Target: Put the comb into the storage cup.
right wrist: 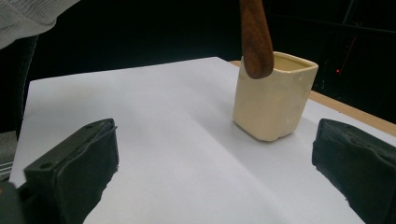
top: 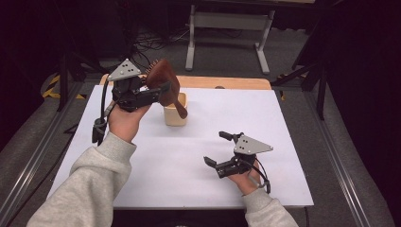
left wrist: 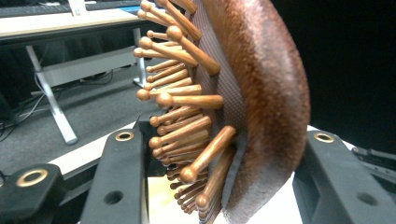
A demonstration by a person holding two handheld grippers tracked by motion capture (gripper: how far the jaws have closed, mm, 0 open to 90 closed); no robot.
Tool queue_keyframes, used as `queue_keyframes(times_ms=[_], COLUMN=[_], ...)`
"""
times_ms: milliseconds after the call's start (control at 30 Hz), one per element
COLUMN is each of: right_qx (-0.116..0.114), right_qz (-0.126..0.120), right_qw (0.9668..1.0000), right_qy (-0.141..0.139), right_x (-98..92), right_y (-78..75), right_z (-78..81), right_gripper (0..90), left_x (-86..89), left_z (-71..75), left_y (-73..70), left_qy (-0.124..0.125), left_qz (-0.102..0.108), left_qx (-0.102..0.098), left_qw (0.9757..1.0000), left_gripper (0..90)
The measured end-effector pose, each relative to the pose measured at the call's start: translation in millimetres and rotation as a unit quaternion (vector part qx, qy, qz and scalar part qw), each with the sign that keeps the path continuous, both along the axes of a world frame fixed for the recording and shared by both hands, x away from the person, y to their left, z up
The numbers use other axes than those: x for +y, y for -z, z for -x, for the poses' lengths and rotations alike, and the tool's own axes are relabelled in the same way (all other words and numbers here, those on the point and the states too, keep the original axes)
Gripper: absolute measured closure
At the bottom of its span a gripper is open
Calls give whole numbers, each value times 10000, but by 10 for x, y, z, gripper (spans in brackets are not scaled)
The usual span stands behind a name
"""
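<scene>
A: The left gripper (top: 163, 92), seen from the high view, is clamped across the head of a wooden hairbrush (top: 163, 82), lifted at the far left of the white table (top: 189, 175). The brush handle slants down over the near right rim of the cream cup (top: 175, 116).

B: And the right gripper (top: 218, 149)?

A: Low at the near right, jaws spread wide, holding nothing.

B: The left gripper view?

A: The jaws pinch the hairbrush (left wrist: 243, 107) by its domed, grainy brown back on one side and its bristle face on the other. The bristles are round-tipped wooden pins set in a woven-looking cushion.

B: The right gripper view?

A: Its own jaws stand far apart over bare table. Beyond them sits the cup (right wrist: 273, 100), smooth, squarish with rounded corners. The brush handle's glossy rounded end (right wrist: 256, 37) hangs at its rim.

B: So which step?

A: I'd judge the brush is going into or coming out of the cup; I can't tell which. Going in would mean tipping the handle upright over the opening.
</scene>
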State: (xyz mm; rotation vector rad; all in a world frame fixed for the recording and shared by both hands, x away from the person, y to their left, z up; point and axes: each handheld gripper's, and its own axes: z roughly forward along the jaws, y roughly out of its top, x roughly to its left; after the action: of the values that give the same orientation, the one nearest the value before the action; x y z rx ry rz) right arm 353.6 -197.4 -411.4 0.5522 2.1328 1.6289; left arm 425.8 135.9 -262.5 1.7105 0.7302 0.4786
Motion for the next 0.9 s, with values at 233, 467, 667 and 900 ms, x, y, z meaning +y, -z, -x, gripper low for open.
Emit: queue_keyframes(times_ms=[233, 467, 667, 900], right_qx=[37, 53, 64, 71], right_qz=[34, 40, 42, 24], right_qw=[10000, 10000, 10000, 10000], right_qy=[-53, -53, -54, -48], right_x=[18, 19, 20, 9], right_y=[16, 21, 22, 20], right_z=[-3, -4, -6, -8], right_gripper=[10, 10, 10, 10], left_x=[8, 31, 34, 2], left_z=[-76, -115, -168, -280], left_y=[-6, -23, -10, 39], left_qy=[-183, -370, -514, -681], left_qz=[89, 142, 159, 131], left_qx=[-27, -125, -223, -233], left_qw=[9998, 9991, 9983, 9973], left_gripper=[542, 542, 543, 543])
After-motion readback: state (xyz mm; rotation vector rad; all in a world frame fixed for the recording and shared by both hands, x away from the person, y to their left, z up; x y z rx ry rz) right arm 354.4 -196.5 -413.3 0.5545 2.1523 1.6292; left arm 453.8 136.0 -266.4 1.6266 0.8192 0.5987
